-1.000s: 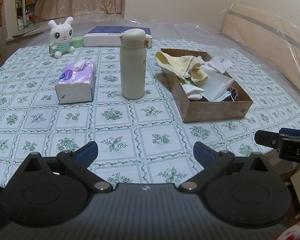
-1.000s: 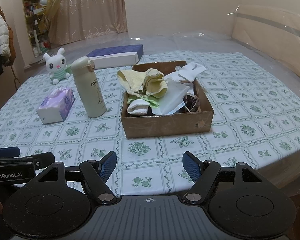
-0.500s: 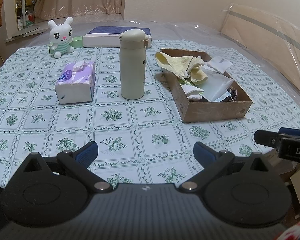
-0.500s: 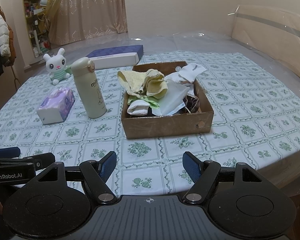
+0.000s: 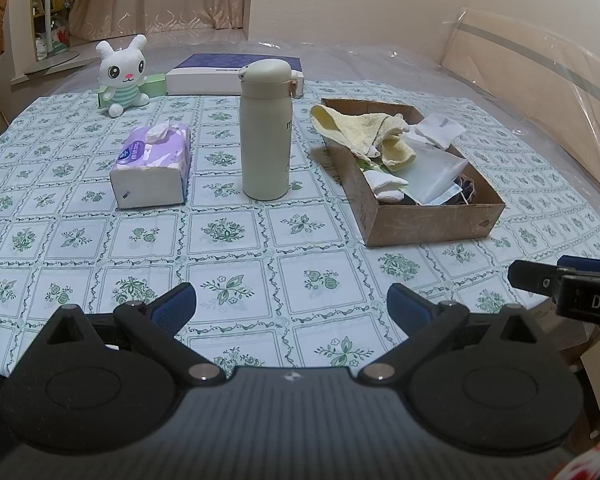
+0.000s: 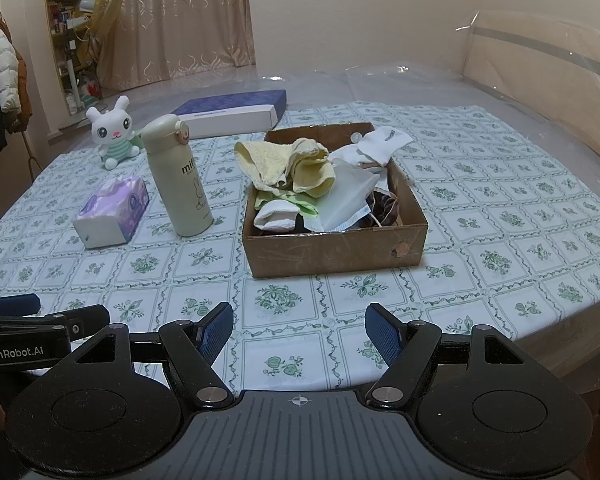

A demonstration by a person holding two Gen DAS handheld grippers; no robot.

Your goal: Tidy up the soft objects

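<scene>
Cloths, a crumpled yellow terry towel [image 6: 288, 164] among them, are heaped in the brown cardboard box [image 6: 336, 252], apparently for containment; both the left gripper [image 5: 292, 306] and the right gripper [image 6: 299, 330] are held spread and empty, short of it.

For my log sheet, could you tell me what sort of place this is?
Probably a room in a home: a curtain, a cluttered bookshelf and jackets hanging beside a cloth-covered table.

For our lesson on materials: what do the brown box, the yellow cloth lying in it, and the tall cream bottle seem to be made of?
Brown box: cardboard, matt and scuffed, with a torn hole in its front wall.
Yellow cloth: looks like terry towelling, with a nubbly, looped surface, lying limp and crumpled.
Cream bottle: hard and smooth with a satin sheen, probably coated metal or plastic; the pictures cannot settle which.
</scene>
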